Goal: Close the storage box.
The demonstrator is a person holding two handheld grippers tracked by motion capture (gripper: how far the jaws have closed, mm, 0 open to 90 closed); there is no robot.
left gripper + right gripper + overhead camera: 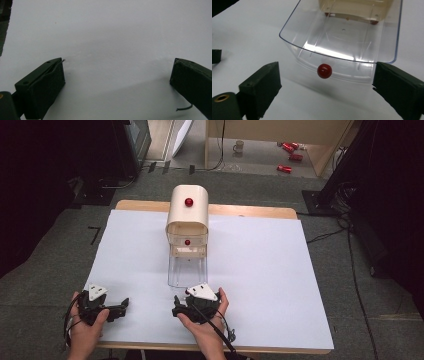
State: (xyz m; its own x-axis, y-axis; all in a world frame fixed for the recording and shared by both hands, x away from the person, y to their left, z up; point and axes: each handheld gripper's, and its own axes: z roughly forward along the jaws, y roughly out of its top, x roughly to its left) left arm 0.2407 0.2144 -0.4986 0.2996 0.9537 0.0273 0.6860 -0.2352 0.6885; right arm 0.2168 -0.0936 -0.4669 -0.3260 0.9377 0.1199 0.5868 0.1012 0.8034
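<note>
Clear drawer point(342, 37), apparently unlabelled, red knob point(324, 70)

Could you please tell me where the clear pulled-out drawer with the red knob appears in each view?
High view: clear drawer at centre, before the cream cabinet.
Right gripper view: upper centre, red knob facing the camera.
Left gripper view: just white table surface.
Shared landmark: that white surface.

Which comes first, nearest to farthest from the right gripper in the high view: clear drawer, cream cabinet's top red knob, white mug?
1. Clear drawer, pulled out just beyond the right gripper.
2. Top red knob, on the cream cabinet.
3. White mug, on the far floor.
</note>
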